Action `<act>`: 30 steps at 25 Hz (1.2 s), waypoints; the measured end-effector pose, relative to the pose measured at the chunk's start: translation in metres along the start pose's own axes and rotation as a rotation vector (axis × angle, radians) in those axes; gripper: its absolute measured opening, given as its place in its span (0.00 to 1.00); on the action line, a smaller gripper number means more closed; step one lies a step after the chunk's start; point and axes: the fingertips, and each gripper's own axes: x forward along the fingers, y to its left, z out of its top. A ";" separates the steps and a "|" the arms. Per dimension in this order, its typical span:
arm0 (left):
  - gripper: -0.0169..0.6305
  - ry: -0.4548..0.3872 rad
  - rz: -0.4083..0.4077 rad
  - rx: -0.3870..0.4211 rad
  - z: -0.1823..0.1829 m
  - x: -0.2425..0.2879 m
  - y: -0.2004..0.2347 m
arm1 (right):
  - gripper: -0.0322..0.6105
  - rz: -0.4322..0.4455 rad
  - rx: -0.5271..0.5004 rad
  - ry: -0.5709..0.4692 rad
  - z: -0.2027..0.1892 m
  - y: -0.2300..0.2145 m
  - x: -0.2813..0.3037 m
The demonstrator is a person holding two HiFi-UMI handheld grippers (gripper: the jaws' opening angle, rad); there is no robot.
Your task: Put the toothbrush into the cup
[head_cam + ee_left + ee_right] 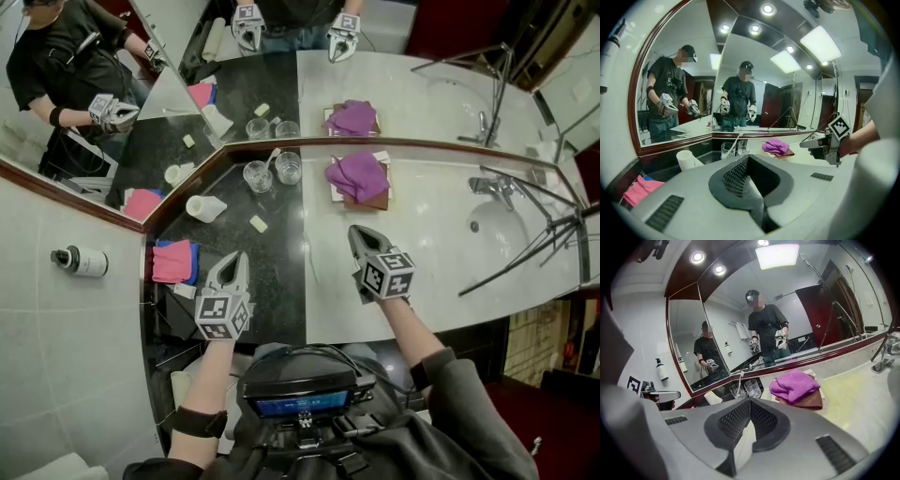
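Note:
Two clear glass cups stand by the mirror on the dark counter strip. The left cup (258, 176) holds a white toothbrush (272, 156) that leans to the right; the right cup (288, 168) has nothing in it. My left gripper (234, 260) hovers over the dark strip, well short of the cups, shut and with nothing in it. My right gripper (360, 234) is over the pale counter to the cups' right, also shut and bare. In the left gripper view the cup (727, 150) and toothbrush (735, 142) lie ahead, as in the right gripper view (740, 380).
A purple cloth (357, 174) lies on a brown towel to the cups' right. Faucet (491, 187), basin (498, 225) and tripod legs (525, 253) fill the right side. A white paper cup (204, 208), a soap piece (258, 223) and a pink cloth (172, 261) sit at left.

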 end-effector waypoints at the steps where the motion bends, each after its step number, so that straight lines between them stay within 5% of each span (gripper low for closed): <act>1: 0.01 0.002 0.001 0.000 0.000 0.000 0.002 | 0.10 0.006 0.005 0.004 0.002 0.006 0.008; 12: 0.01 0.007 -0.008 0.006 -0.002 0.006 0.032 | 0.34 0.063 0.034 0.032 0.024 0.084 0.129; 30: 0.01 0.019 -0.028 -0.034 -0.024 0.039 0.070 | 0.37 -0.081 0.156 0.073 0.026 0.076 0.275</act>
